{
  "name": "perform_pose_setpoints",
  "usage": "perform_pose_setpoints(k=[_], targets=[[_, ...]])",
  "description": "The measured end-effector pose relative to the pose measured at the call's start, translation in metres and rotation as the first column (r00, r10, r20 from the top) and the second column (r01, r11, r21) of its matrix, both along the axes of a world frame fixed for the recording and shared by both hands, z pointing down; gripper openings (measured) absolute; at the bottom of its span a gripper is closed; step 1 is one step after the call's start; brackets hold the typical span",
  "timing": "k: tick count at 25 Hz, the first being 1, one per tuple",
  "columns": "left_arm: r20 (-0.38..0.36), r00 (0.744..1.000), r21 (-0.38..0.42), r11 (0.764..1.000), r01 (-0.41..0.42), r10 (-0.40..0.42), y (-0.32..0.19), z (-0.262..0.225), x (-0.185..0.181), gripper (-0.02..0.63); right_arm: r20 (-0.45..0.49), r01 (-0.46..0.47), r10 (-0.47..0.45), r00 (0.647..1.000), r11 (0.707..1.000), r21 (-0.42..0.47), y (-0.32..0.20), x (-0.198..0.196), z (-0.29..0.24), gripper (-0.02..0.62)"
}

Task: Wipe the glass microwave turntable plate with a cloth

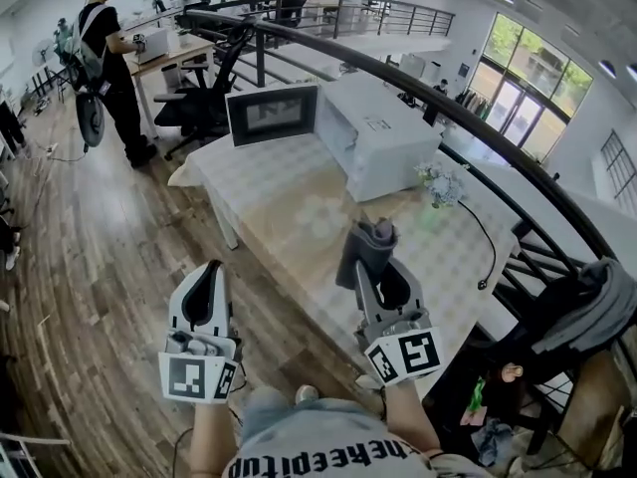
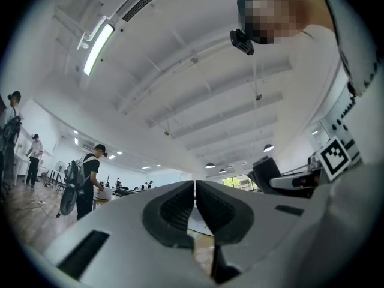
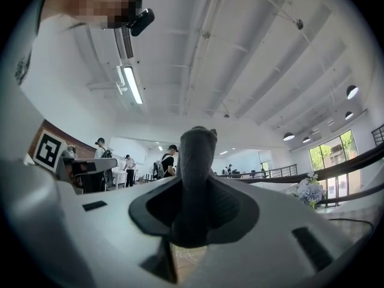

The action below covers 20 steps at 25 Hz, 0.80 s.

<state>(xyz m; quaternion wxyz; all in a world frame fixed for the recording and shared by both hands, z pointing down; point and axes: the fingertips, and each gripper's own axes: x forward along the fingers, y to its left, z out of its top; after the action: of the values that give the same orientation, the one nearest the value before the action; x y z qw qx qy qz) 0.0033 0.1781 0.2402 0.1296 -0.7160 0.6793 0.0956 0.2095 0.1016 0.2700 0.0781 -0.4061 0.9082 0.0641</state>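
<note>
A grey cloth (image 1: 364, 247) is folded between the jaws of my right gripper (image 1: 378, 272), which is shut on it and held upright over the table's near edge. In the right gripper view the cloth (image 3: 195, 161) stands up out of the right gripper (image 3: 193, 188). My left gripper (image 1: 209, 272) hangs to the left over the wooden floor, and its jaws meet with nothing between them (image 2: 195, 188). On the table (image 1: 299, 212) stands a white microwave (image 1: 383, 132) with its door (image 1: 272, 115) swung open. I see no glass turntable plate in any view.
A small vase of flowers (image 1: 441, 183) and a black cable (image 1: 488, 252) lie right of the microwave. A curved black railing (image 1: 468, 118) runs behind the table. A person (image 1: 109, 58) stands at a desk far left, near an office chair (image 1: 199, 108).
</note>
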Motion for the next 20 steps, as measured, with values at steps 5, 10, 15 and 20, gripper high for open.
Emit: perform_pose_setpoints(k=[5, 10, 15, 20], targets=[[0.014, 1.0, -0.017, 1.0, 0.01, -0.009, -0.034, 0.003, -0.006, 0.012, 0.014, 0.006, -0.006, 1.0, 1.0, -0.028, -0.035, -0.004, 0.008, 0.104], [0.018, 1.0, -0.031, 0.999, -0.019, 0.02, -0.077, 0.008, -0.016, 0.012, 0.008, -0.017, 0.017, 1.0, 0.999, -0.042, -0.073, -0.014, 0.013, 0.104], [0.034, 0.997, -0.025, 0.998, -0.065, 0.066, -0.133, 0.009, -0.036, 0.012, 0.022, -0.053, 0.054, 0.998, 0.998, -0.044, -0.12, -0.036, 0.015, 0.104], [0.044, 0.992, -0.02, 0.993, -0.117, 0.118, -0.19, 0.002, -0.066, 0.012, 0.047, -0.09, 0.093, 0.995, 0.994, -0.063, -0.168, -0.067, 0.014, 0.104]])
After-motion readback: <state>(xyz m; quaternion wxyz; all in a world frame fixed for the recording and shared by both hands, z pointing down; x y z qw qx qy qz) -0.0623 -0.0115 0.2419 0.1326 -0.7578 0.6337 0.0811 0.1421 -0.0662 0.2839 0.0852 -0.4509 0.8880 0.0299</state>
